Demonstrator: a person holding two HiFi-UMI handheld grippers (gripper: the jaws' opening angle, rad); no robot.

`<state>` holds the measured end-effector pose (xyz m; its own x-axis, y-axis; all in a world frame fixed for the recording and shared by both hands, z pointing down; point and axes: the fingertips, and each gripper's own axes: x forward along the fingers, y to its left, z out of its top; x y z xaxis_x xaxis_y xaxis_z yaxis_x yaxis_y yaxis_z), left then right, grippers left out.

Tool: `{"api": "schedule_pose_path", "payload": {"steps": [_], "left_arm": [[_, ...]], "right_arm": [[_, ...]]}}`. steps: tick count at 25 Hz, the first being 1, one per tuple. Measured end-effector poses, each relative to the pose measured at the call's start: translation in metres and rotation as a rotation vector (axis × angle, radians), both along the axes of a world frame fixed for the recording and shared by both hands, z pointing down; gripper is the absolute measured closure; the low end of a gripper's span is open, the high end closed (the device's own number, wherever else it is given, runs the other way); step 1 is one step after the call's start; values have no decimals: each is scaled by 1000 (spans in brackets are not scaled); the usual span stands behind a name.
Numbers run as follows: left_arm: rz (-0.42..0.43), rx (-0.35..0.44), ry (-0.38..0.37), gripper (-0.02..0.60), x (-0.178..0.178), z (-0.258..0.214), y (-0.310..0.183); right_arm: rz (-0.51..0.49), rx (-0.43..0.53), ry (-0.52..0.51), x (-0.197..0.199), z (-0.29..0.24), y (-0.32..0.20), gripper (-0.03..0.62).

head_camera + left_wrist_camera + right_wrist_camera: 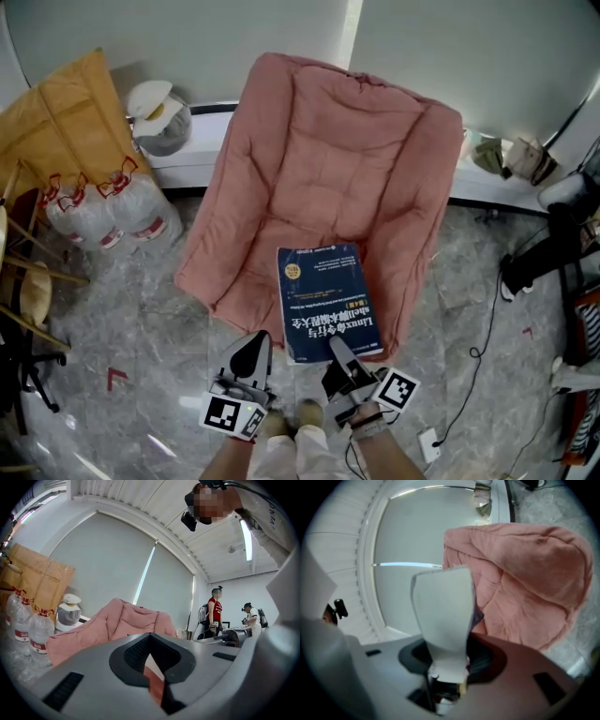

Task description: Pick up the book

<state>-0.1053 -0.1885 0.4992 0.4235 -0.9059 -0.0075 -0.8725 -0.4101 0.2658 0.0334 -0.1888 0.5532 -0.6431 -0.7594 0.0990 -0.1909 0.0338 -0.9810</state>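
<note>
Right hand-held gripper (342, 352) clamps the book's (323, 295) near edge; left hand-held gripper (253, 349) beside it, closed, empty.

Lab space; water jugs (112, 214), rigged people (215, 613).

Straight ahead of both tongs the pink lounge chair (328, 169) blocks the way, and the book (326, 300) covers its front edge. Left of the left tongs (251, 361), the floor (141, 328) lies open up to the water bottles (117, 211). Right of the right tongs (339, 354), a cable (487, 323) trails across it.
</note>
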Motion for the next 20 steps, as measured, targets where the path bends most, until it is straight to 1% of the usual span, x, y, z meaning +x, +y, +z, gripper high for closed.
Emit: {"api": "schedule_pose_path", "payload": {"steps": [8,14,20], "left_arm": [[-1,31,-2,575,-3,-19,-3],[15,43,-8,575,1,-22,-3],[12,53,-6,575,1,-25,-3]], "right_arm": [[-5,32,4,5,-19,-1,416],[-15,53,7,4,-28,2,416],[-28,69,15,5,-34,1,416]]}}
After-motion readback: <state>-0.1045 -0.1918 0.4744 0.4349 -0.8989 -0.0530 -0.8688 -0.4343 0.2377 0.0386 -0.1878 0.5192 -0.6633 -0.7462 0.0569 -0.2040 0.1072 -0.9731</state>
